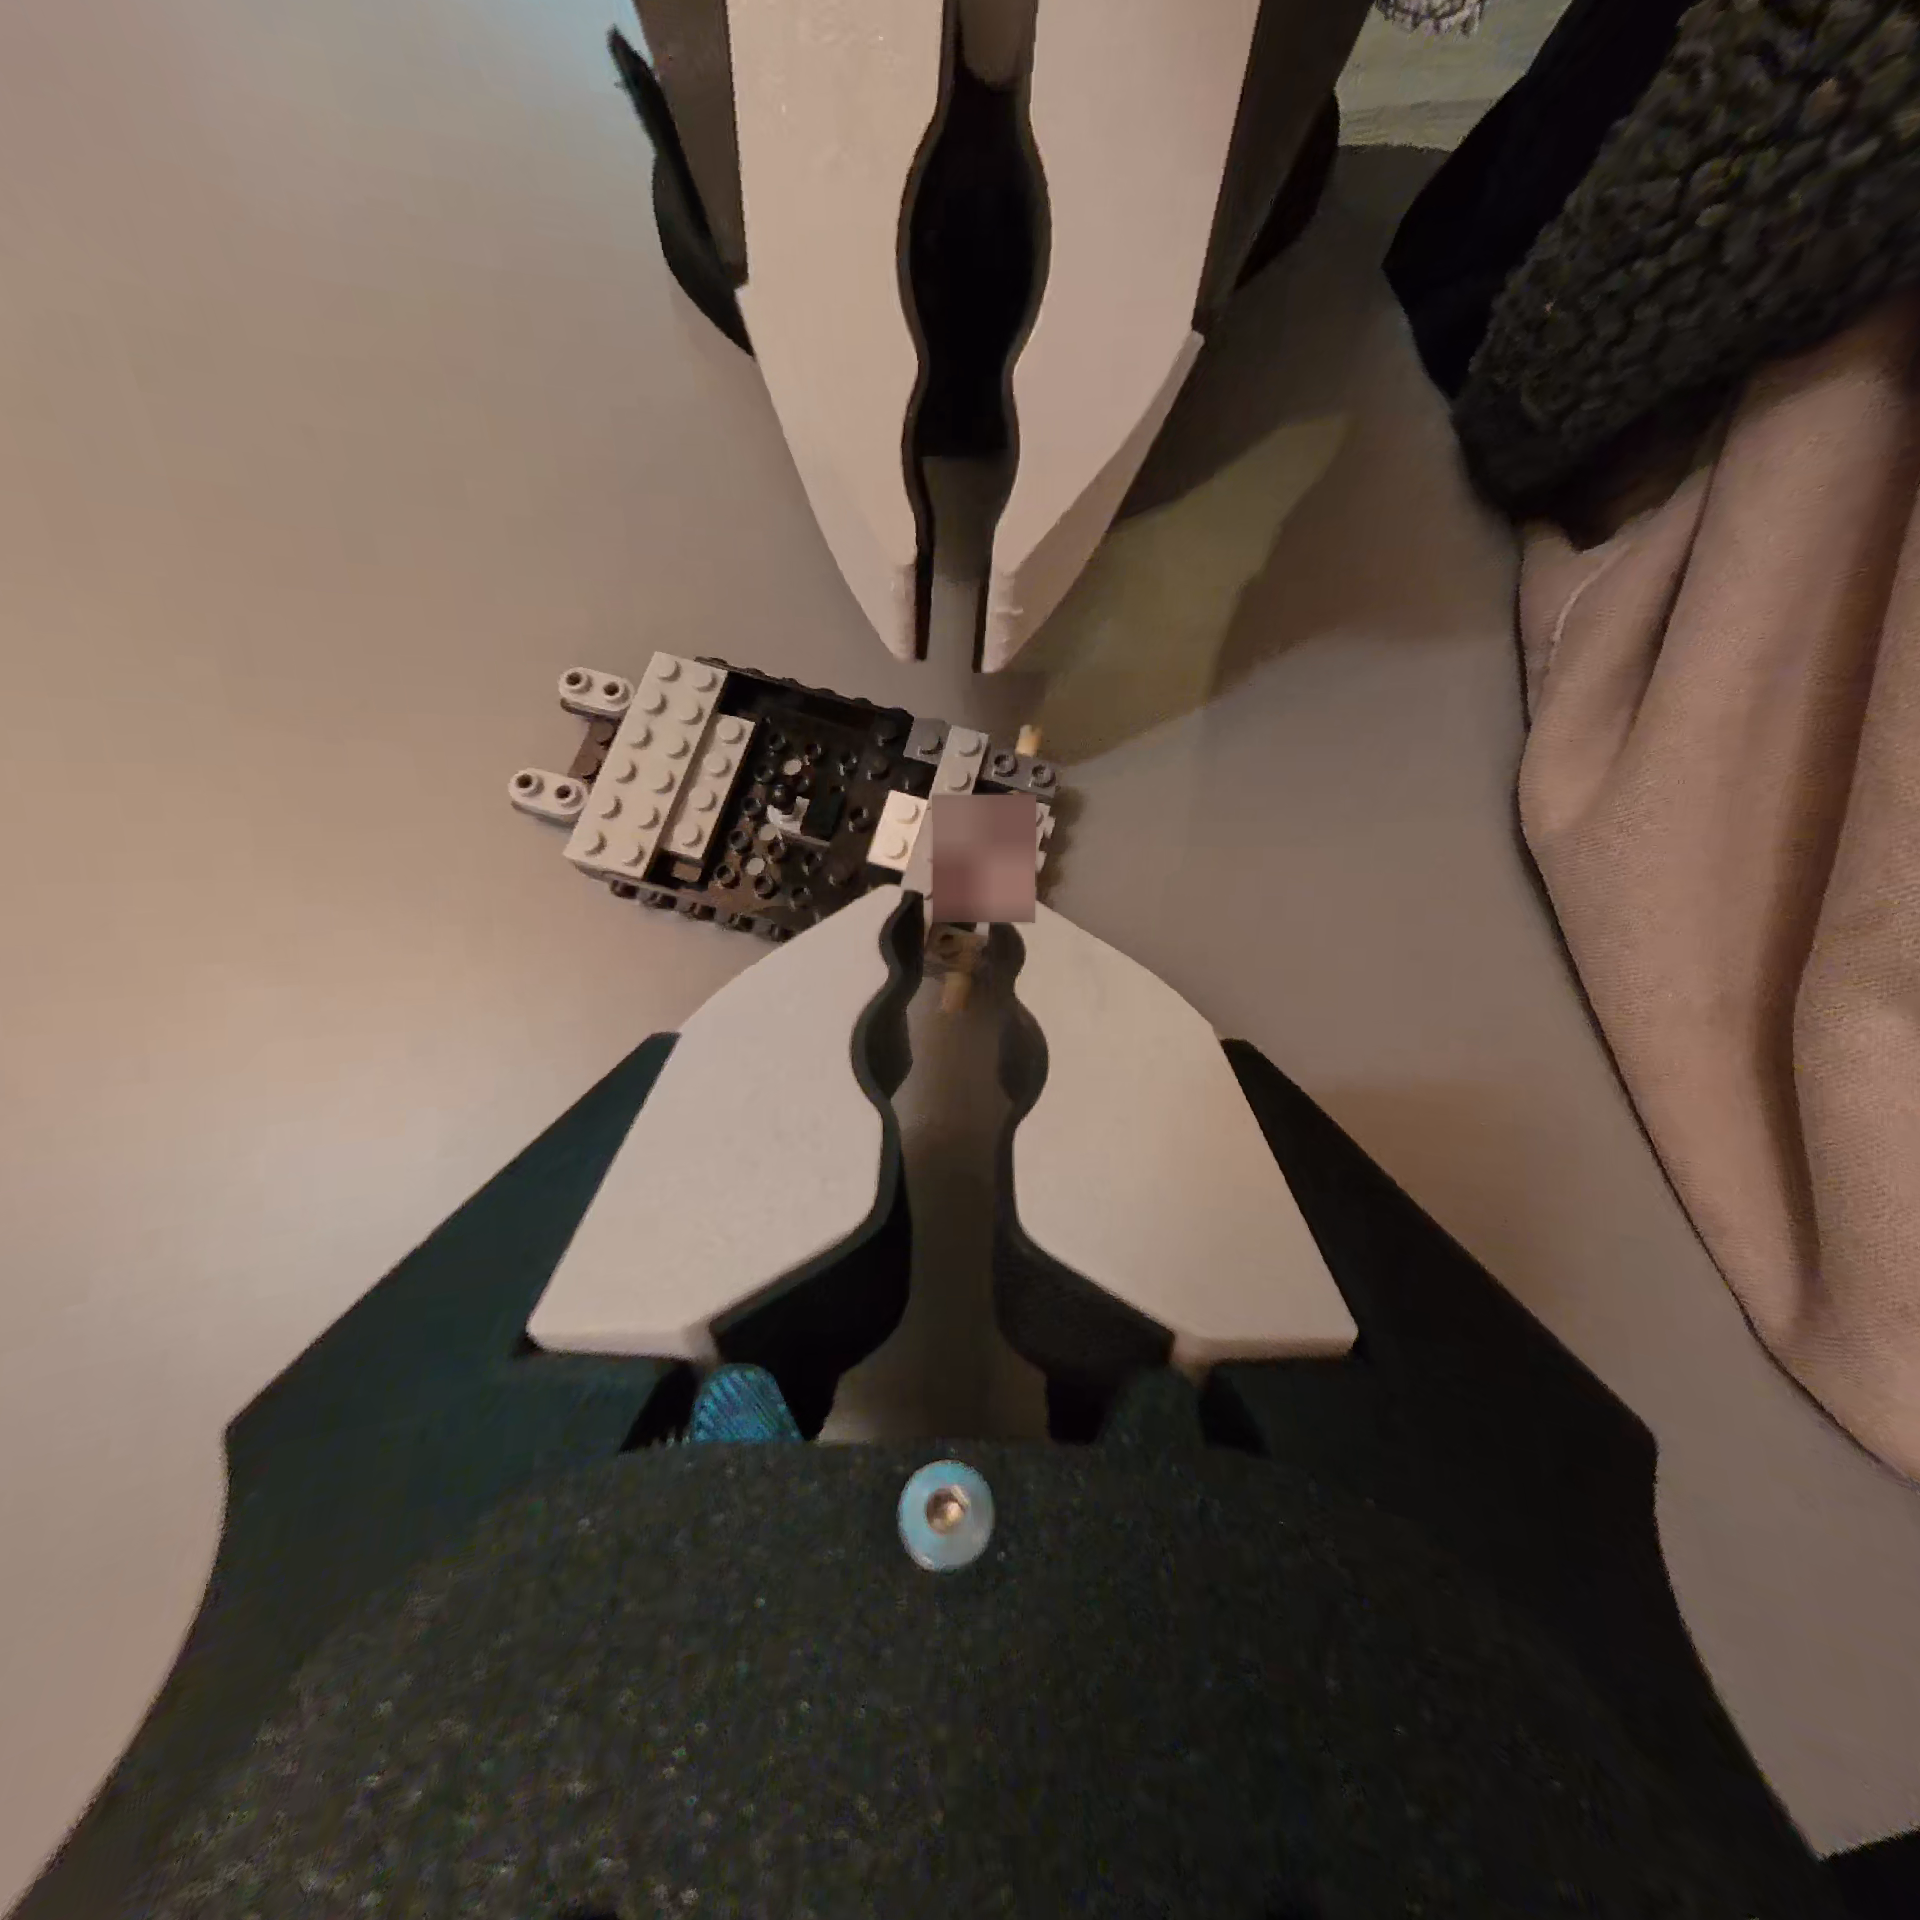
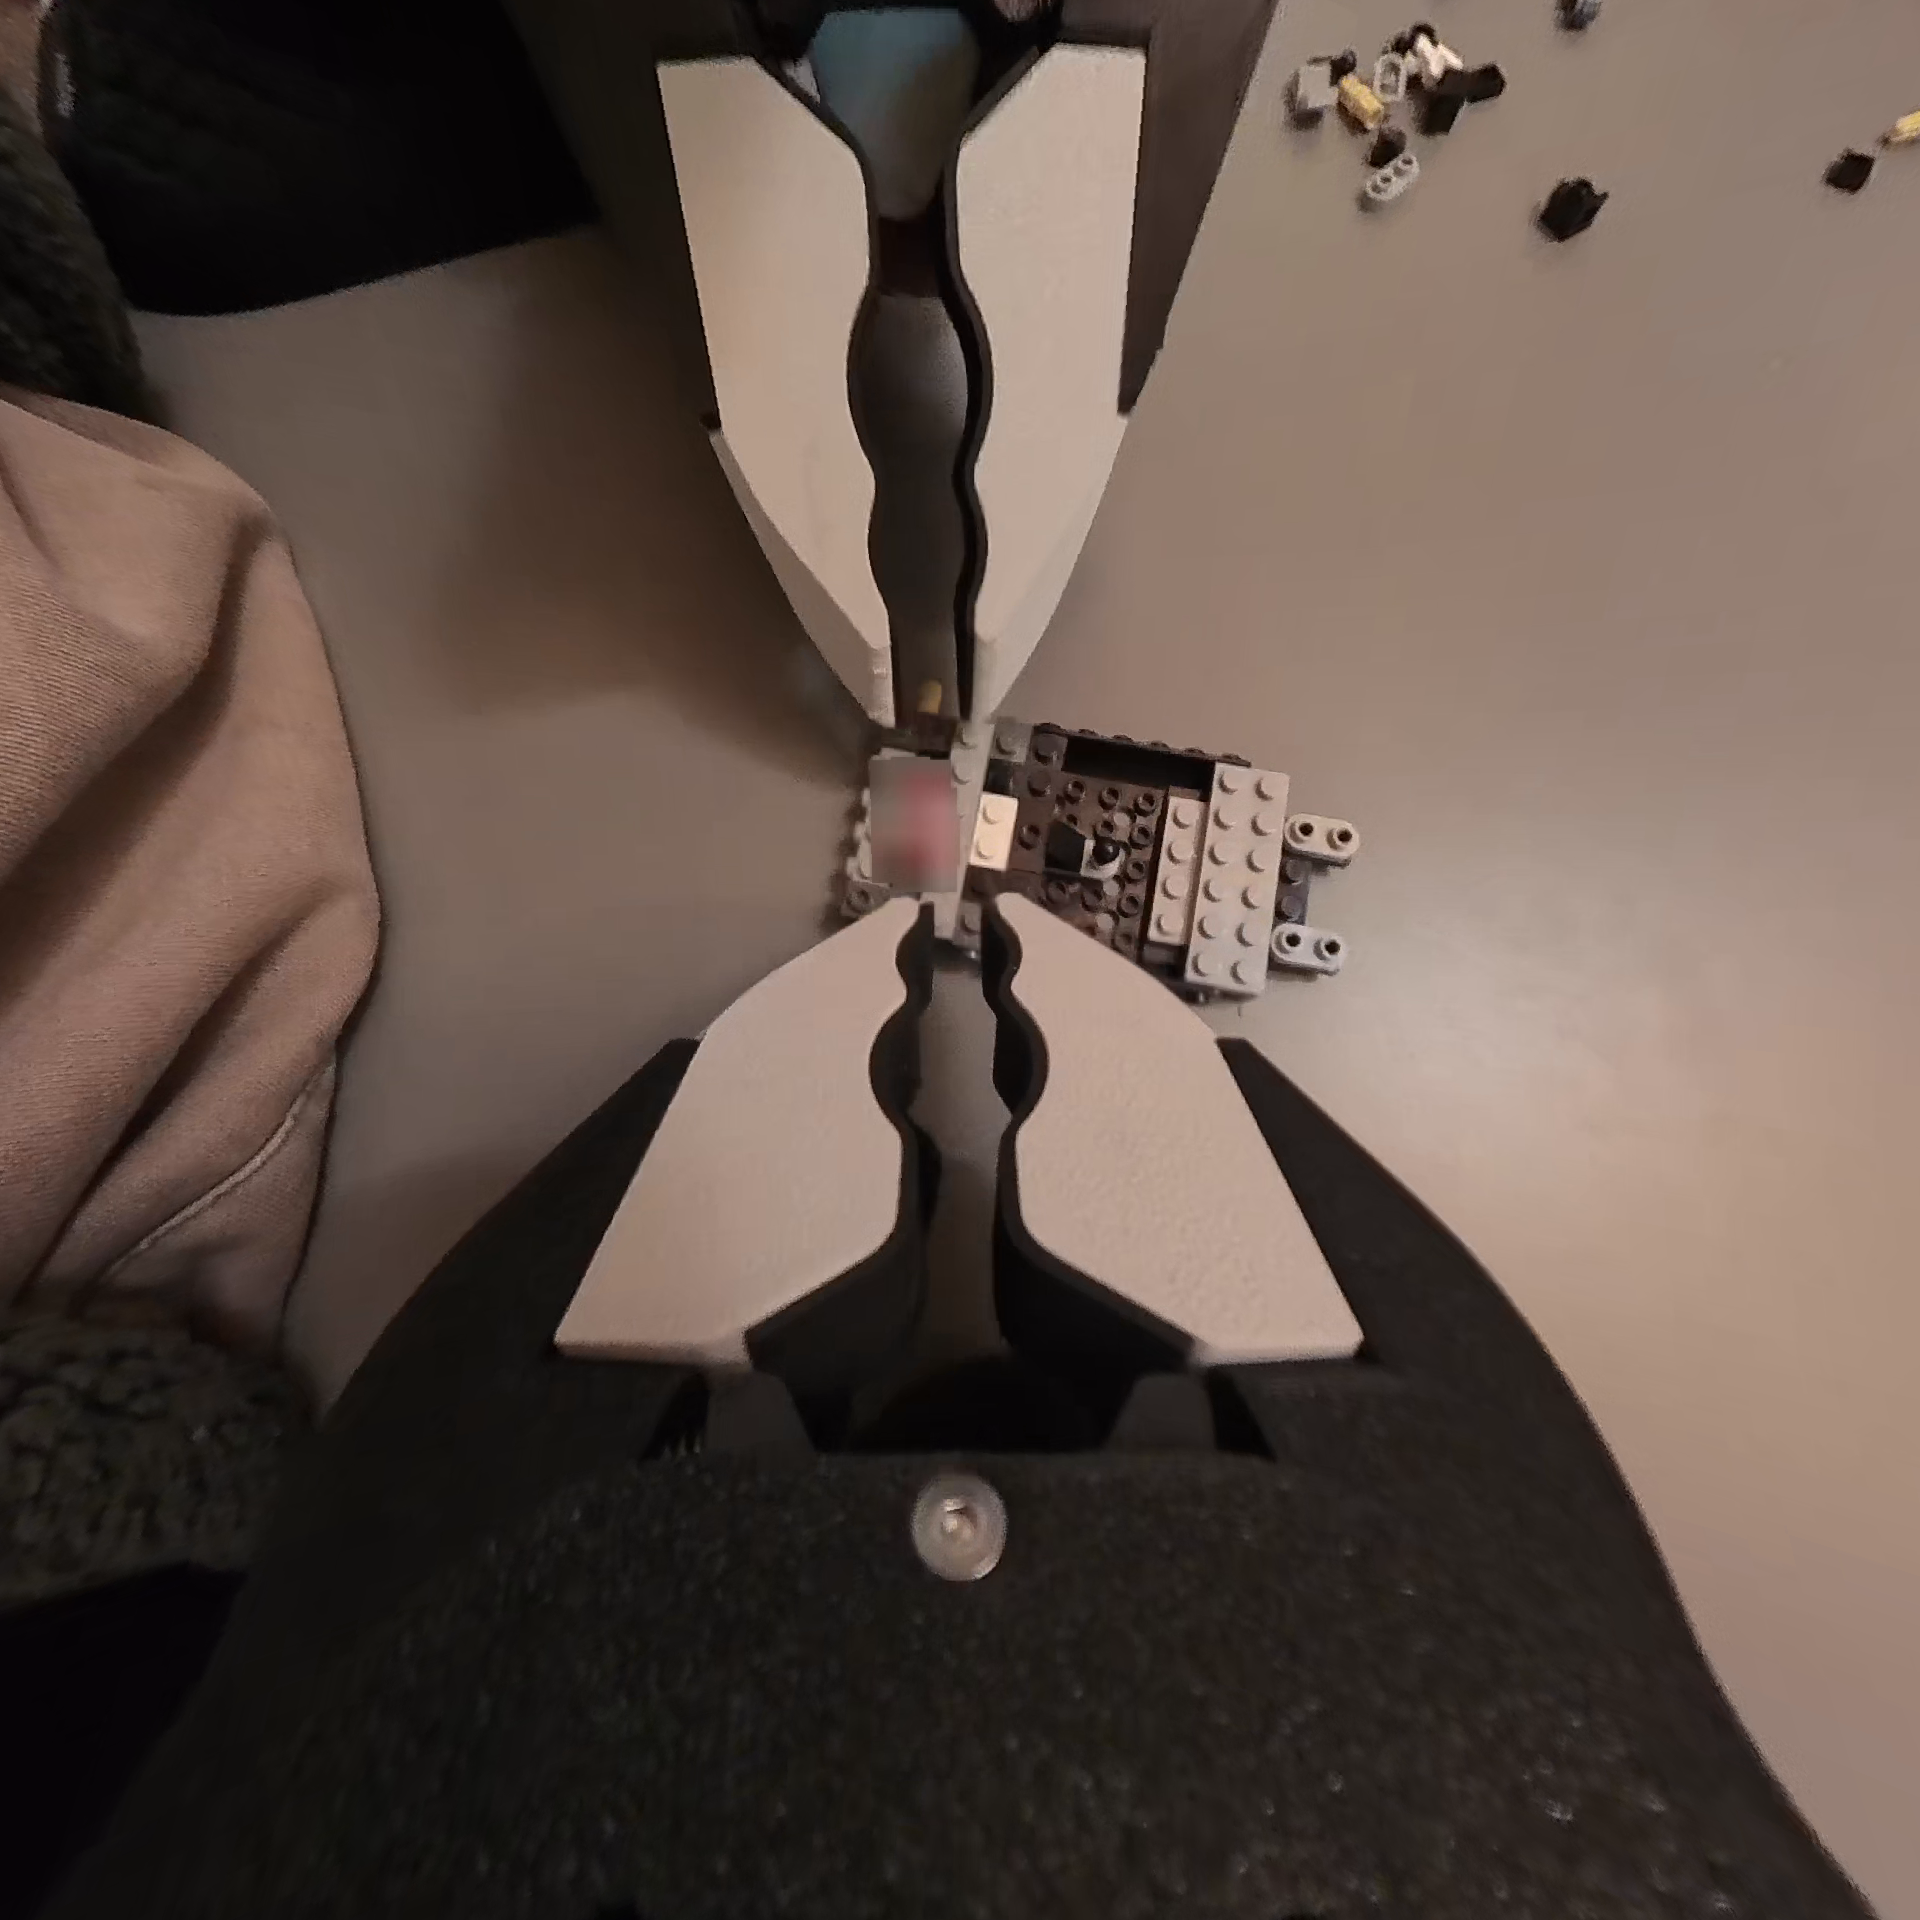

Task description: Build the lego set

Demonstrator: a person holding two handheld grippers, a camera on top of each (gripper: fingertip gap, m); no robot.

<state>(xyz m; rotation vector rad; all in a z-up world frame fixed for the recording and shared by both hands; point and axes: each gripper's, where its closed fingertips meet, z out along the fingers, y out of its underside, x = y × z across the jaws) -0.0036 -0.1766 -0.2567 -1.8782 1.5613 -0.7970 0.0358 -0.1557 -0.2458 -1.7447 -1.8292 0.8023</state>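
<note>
Beige and matte, the smooth counter (image 2: 1558,1143) carries my grey-and-black studded lego build (image 1: 790,800) between my two claws. My left claw (image 1: 961,925) pinches its near end narrowly; my right claw (image 2: 956,920) grips the opposite side. Small loose black, grey and yellow bricks (image 2: 1392,104) lie well apart; tan cloth (image 1: 1745,935) borders the counter.

Looks like I'm at a plain table (image 2: 1558,1143) in somebody's home, not a lab or workshop. The top is smooth, beige-grey and lit warm and dim like a living room lamp. At 9 o'clock in my right view there's rumpled tan fabric (image 2: 156,831), with a dark fleecy sleeve (image 1: 1714,260) at 1 o'clock in my left view. Loose lego bits (image 2: 1403,104) lie scattered at 1 o'clock on the right, with a half-built grey and black model (image 2: 1143,862) sitting dead centre.
</note>
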